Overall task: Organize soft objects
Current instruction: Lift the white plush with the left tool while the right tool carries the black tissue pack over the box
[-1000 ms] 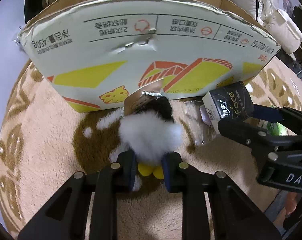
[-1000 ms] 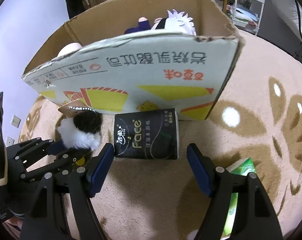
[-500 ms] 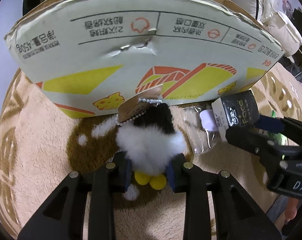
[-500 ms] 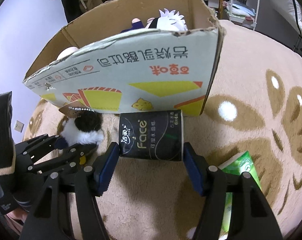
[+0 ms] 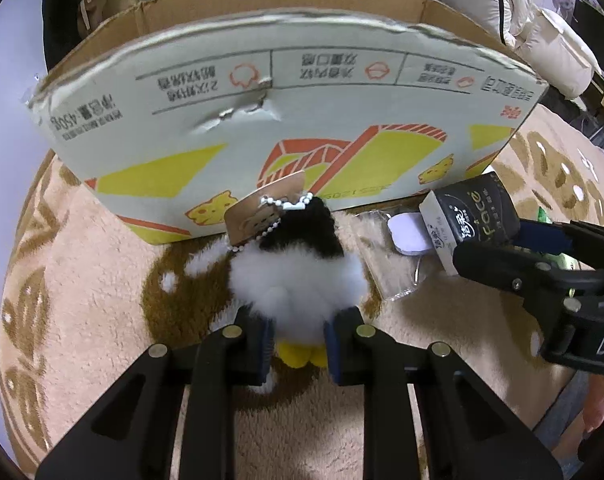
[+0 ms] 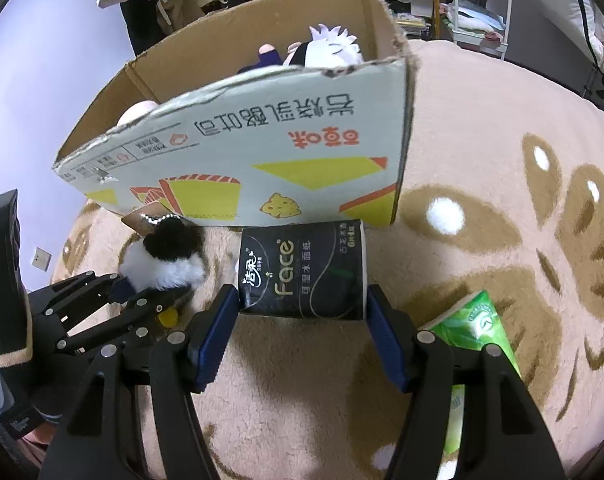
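While clamped, fluffy black-and-white plush shows yellow feet.

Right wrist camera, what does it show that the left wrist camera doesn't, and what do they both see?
Only the right wrist view shows inside the cardboard box: a white-haired plush doll lies there, and a green tissue pack sits on the rug. Only the left wrist view shows the clear plastic bag beside the box and the dent in the box front. Both show the left hand-held gripper shut on the black-and-white plush toy, and the right hand-held gripper closed on the black Face tissue pack.
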{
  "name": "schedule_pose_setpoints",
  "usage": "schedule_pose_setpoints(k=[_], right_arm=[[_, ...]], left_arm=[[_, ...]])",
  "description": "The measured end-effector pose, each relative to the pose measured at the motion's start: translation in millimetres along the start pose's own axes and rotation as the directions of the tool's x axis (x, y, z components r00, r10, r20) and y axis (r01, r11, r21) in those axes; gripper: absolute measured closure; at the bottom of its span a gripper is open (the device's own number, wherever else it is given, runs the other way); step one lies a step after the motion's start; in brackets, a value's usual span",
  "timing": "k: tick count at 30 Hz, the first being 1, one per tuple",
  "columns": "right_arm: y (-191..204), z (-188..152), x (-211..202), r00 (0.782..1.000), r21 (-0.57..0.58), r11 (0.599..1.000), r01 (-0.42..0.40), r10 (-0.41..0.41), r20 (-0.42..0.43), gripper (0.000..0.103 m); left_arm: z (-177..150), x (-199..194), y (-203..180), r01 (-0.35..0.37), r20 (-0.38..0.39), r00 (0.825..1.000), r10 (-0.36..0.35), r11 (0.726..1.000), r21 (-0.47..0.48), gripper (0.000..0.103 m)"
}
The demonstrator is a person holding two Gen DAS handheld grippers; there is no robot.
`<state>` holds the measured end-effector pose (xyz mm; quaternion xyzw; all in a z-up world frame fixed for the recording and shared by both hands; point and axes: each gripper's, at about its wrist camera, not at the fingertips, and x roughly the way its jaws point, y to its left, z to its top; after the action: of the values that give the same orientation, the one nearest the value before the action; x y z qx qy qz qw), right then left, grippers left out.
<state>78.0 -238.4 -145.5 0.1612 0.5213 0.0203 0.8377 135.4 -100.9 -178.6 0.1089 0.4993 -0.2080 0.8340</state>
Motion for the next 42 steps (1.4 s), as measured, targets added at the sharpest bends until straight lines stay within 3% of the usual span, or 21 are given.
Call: schedule_pose_setpoints(k=[2, 7, 15, 20, 21, 22, 23, 29, 31, 34, 37, 42], right_arm=[[-2.2, 0.0, -4.7, 1.000, 0.010, 1.000, -0.010, 0.010, 0.012, 0.035], [-6.4, -0.5, -14.5, 0.999, 0.020, 0.999, -0.026, 0.025, 0.031, 0.035], [-6.0, -2.7, -24.9, 0.998, 0.027, 0.999, -0.038, 0.037, 0.051, 0.035], [-6.4, -3.2, -34.4, 0.996, 0.023, 0.998, -0.053, 0.051, 0.068, 0.047], [-6.4, -3.2, -36.3, 0.996, 0.018, 0.998, -0.059, 0.057, 0.071, 0.054], [-6.2, -3.0, -36.4, 0.995, 0.012, 0.997, -0.071, 0.070, 0.066, 0.069], [-6.8, -2.8, -34.4, 0.995, 0.013, 0.997, -0.078, 0.077, 0.055, 0.072], [-12.1, -4.8, -18.6, 0.995, 0.056, 0.994, -0.099, 0.099, -0.006, 0.071], [-10.9, -6.4, -20.8, 0.995, 0.042, 0.995, -0.095, 0.095, -0.002, 0.065], [-10.5, -9.6, -24.2, 0.994, 0.036, 0.994, -0.104, 0.105, -0.014, 0.042], [-10.2, -12.6, -21.0, 0.994, 0.032, 0.994, -0.103, 0.104, -0.040, 0.038], [-1.5, -17.4, -11.1, 0.993, -0.008, 0.997, -0.074, 0.073, -0.094, 0.021]], left_arm=[[-5.8, -2.8, -2.9, 0.018, -0.012, 1.000, -0.018, 1.000, 0.005, 0.091], [-14.5, -12.3, -10.8, 0.031, -0.022, 0.999, -0.031, 0.999, 0.020, 0.092], [-23.9, -36.9, -11.2, 0.052, 0.026, 0.998, -0.053, 0.998, 0.027, 0.093], [-27.6, -56.2, -12.5, 0.025, 0.081, 0.996, -0.029, 0.999, 0.048, 0.093], [-26.3, -60.2, -12.9, 0.011, 0.095, 0.995, -0.016, 0.998, 0.054, 0.093], [-22.9, -63.3, -12.4, -0.002, 0.105, 0.995, -0.004, 0.999, 0.055, 0.093], [-22.7, -64.5, -12.3, -0.010, 0.107, 0.994, 0.004, 0.999, 0.053, 0.093], [-15.6, -66.2, -5.4, -0.015, 0.107, 0.994, 0.013, 1.000, 0.024, 0.092], [-15.2, -67.7, -4.2, -0.017, 0.112, 0.994, 0.015, 1.000, 0.018, 0.092], [-15.5, -68.4, -3.6, -0.021, 0.121, 0.992, 0.019, 1.000, 0.014, 0.092], [-15.2, -72.3, -1.8, -0.026, 0.134, 0.991, 0.024, 1.000, 0.009, 0.092], [-15.7, -83.6, -0.6, -0.027, 0.165, 0.986, 0.026, 1.000, 0.003, 0.092]])
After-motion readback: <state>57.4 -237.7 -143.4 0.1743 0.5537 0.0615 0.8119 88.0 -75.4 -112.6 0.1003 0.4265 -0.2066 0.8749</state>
